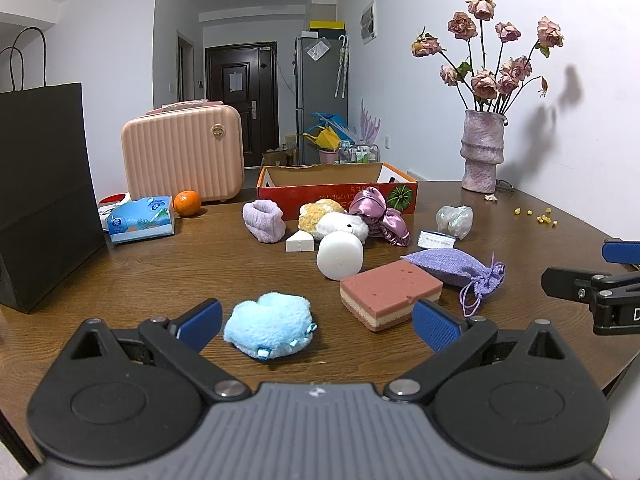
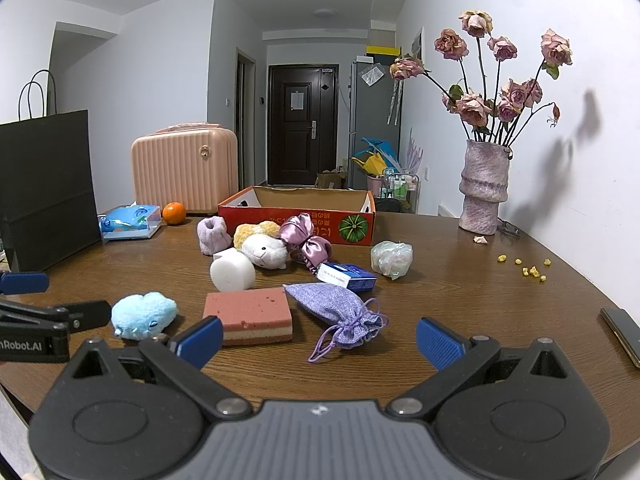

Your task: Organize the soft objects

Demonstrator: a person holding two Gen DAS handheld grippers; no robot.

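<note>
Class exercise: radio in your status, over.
Left gripper open, right gripper open, both empty. Blue plush toy between left gripper's fingers, ungrasped. Layered sponge close beside.

We see white walls, a dark door (image 1: pixel 241 98) down the hallway, grey fridge (image 1: pixel 320 96), wood-grain bench (image 1: pixel 160 280), ceiling lamp (image 2: pixel 324 12).

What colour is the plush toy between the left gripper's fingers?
Light blue plush toy; clearest in the left wrist view.

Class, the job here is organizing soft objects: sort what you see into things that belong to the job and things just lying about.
Belongs to the job: blue plush, layered sponge, purple drawstring pouch, white plush, satin scrunchie, cardboard box.

Just lying about: orange, tissue pack, pink case, vase, black bag.
</note>
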